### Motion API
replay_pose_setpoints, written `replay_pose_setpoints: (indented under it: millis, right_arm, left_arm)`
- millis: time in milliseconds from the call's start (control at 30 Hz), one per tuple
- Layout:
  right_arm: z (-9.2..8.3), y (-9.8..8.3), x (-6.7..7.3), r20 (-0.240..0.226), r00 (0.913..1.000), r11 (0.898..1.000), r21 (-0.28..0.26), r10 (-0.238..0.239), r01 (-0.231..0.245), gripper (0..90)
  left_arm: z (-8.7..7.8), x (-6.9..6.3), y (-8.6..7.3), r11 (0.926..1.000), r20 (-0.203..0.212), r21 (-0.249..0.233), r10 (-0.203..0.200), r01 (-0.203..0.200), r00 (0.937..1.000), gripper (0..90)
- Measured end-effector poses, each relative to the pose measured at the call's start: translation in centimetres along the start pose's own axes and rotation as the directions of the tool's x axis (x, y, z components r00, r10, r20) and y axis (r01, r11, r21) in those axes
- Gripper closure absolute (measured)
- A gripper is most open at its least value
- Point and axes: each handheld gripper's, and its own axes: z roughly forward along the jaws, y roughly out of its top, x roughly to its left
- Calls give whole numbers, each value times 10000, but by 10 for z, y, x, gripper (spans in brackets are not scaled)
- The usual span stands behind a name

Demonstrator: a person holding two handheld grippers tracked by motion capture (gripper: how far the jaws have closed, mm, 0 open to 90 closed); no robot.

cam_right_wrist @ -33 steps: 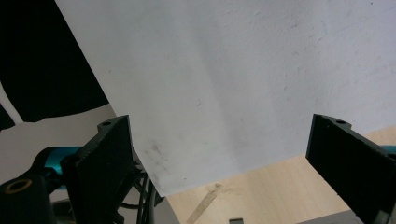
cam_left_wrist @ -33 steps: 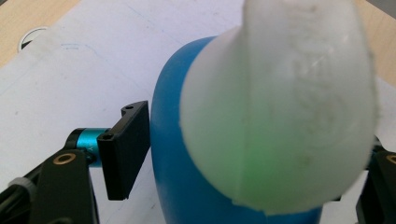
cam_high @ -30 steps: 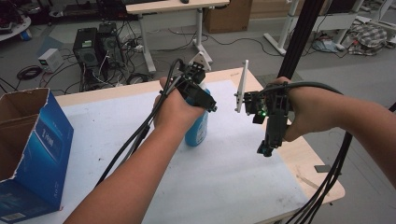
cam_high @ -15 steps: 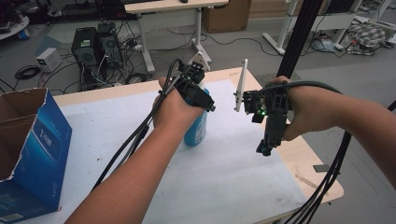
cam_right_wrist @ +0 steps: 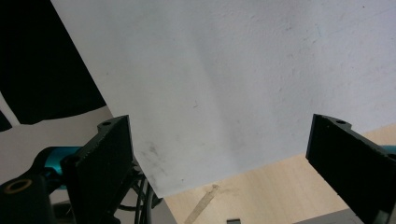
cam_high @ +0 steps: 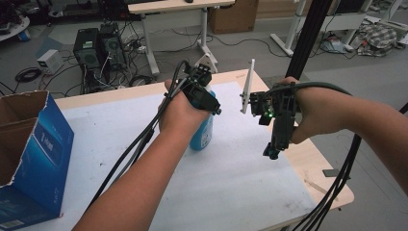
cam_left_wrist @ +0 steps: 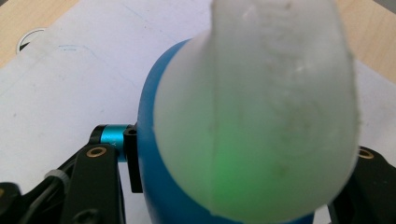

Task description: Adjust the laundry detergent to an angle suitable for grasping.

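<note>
The left gripper view looks down the white cap of the blue bottle (cam_left_wrist: 261,116), the left gripper (cam_left_wrist: 233,186) having just closed its jaws onto the blue body; the high view shows that bottle (cam_high: 202,132) standing upright, long axis vertical, on the white sheet (cam_high: 231,183) covering the table. The right gripper (cam_right_wrist: 219,158), jaws wide apart with nothing between them, hangs over the sheet's corner in its own view. An open blue cardboard box (cam_high: 33,159) sits at the table's left; its contents cannot be made out.

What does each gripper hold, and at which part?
The left gripper is shut on the blue bottle, at its body below the white cap. The right gripper is open and holds nothing.
</note>
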Motion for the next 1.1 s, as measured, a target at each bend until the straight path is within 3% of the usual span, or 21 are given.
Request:
replay_pose_setpoints:
  millis: [400, 700, 867, 1100]
  right_arm:
    - [-3, -1, 3, 71, 10000, 9999, -119, 45, -44, 65]
    - [-4, 0, 3, 90, 10000, 9999, -165, 36, -35, 65]
    - [-6, 6, 5, 110, 9999, 9998, -174, -83, 85, 65]
    - [-11, 13, 6, 220, 9993, 9993, -178, -318, 322, 65]
  left_arm:
    - [-10, -1, -1, 9992, 49, 198, 338, -339, 9994, 392]
    - [-41, 3, -4, 9967, 265, 76, 808, -811, 9964, 393]
    - [-60, 7, -7, 9935, 653, 89, 1129, -1137, 9915, 393]
    - [-86, 12, -16, 9837, 1266, 191, 1748, -1786, 9764, 392]
